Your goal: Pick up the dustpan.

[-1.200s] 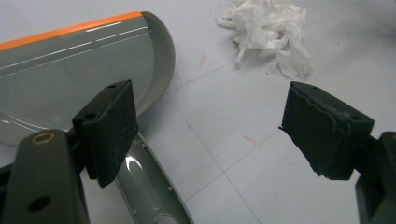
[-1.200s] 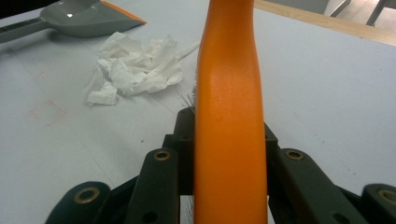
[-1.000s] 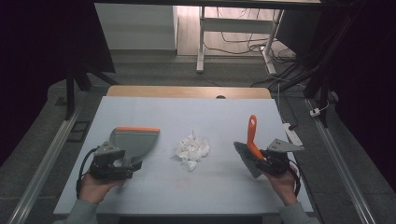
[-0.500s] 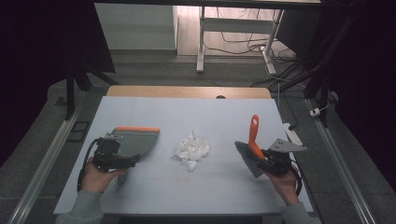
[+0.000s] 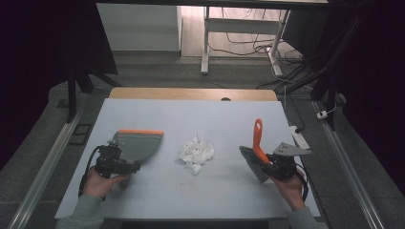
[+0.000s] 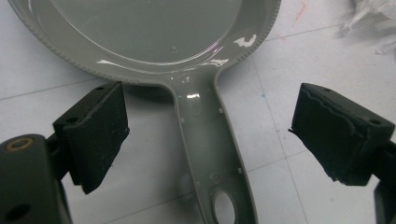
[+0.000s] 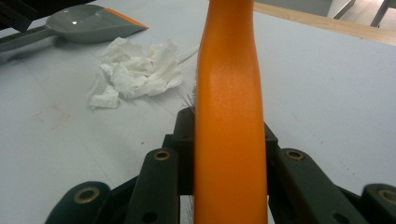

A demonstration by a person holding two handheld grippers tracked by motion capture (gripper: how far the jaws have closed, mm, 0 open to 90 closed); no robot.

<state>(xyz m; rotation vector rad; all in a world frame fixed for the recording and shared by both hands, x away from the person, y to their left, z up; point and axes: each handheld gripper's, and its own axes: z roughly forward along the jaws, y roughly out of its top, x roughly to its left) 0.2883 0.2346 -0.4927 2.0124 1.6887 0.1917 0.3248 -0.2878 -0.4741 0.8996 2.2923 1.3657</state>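
The grey plastic dustpan (image 5: 137, 145) lies flat on the left half of the pale table (image 5: 219, 114). Its long axis runs roughly across the table: the flat mouth with its orange lip faces the middle, and the slim handle (image 6: 210, 154) points back toward the person's left hand. The pan is glossy and smooth, with a rounded, finely ribbed rim and a hanging hole at the handle's end.

The left gripper (image 6: 205, 135) straddles that handle. Its jaws have just been opening and now stand wide, pads clear of the plastic on both sides.

A crumpled white paper wad (image 5: 196, 151) sits near the pan's mouth.

Well apart, at the right, the right gripper (image 5: 267, 163) clamps the smooth orange handle of a small brush (image 5: 257, 148), handle tilted up and away, grey bristles low.
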